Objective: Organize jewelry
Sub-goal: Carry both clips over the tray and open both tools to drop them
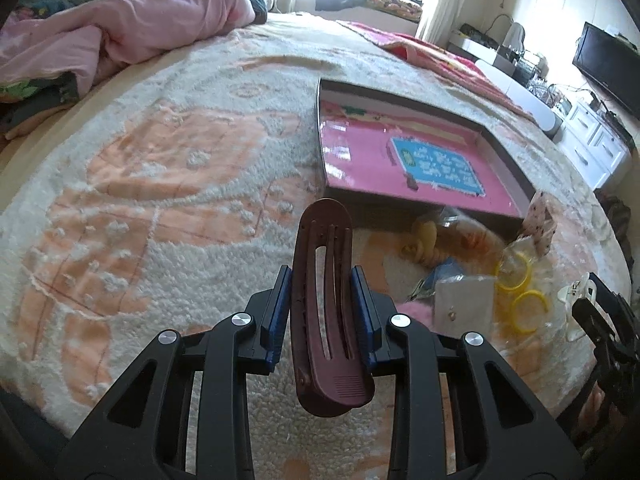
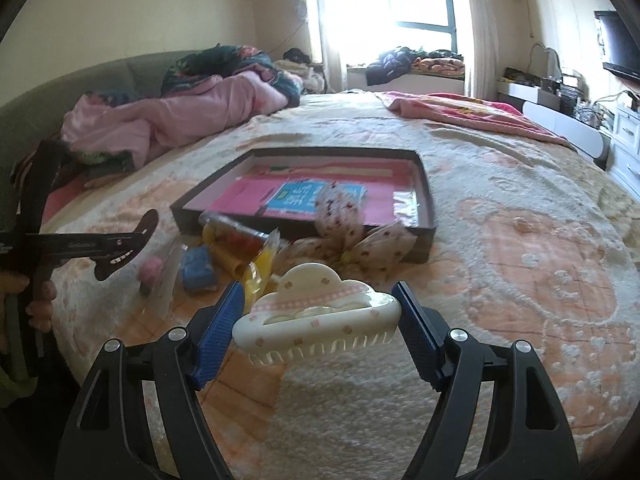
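The left wrist view sits low over the fuzzy cream-and-peach bedspread, looking forward along its black, blue-padded left gripper toward the window end of the bedroom, with the shallow dark-walled cardboard box with a pink floor ahead to its right. The right wrist view looks the same way along the right gripper, from further right, with the same box ahead and slightly left. Both share the box and bedspread.
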Demonstrator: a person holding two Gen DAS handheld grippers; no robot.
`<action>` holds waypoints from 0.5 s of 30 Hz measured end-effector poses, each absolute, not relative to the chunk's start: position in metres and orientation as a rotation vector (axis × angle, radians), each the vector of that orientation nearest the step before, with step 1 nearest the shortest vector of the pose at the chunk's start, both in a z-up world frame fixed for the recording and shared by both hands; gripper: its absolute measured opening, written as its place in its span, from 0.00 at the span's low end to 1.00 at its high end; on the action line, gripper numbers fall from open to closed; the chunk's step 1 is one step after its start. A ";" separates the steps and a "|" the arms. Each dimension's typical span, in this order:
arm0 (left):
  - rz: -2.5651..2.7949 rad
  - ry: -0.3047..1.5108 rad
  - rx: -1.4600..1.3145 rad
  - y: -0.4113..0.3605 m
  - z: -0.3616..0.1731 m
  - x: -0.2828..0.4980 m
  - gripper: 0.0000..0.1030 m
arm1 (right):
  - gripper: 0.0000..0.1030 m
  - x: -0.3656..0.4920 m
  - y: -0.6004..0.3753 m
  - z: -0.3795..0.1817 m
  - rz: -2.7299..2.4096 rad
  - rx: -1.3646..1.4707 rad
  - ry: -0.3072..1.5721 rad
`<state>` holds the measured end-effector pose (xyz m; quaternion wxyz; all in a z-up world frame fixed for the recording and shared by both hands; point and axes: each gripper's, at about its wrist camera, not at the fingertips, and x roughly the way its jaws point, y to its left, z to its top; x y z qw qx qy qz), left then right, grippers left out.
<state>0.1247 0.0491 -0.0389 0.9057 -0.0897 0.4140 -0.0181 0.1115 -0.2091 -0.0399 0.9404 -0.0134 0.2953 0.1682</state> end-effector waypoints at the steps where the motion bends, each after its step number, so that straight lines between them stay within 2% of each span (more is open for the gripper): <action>1: -0.037 0.847 -0.183 0.048 -0.036 0.125 0.21 | 0.71 0.112 -0.210 -0.038 0.339 -0.023 0.598; 15: -0.069 0.784 -0.153 0.025 -0.012 0.160 0.21 | 0.71 0.165 -0.232 -0.002 0.311 0.003 0.532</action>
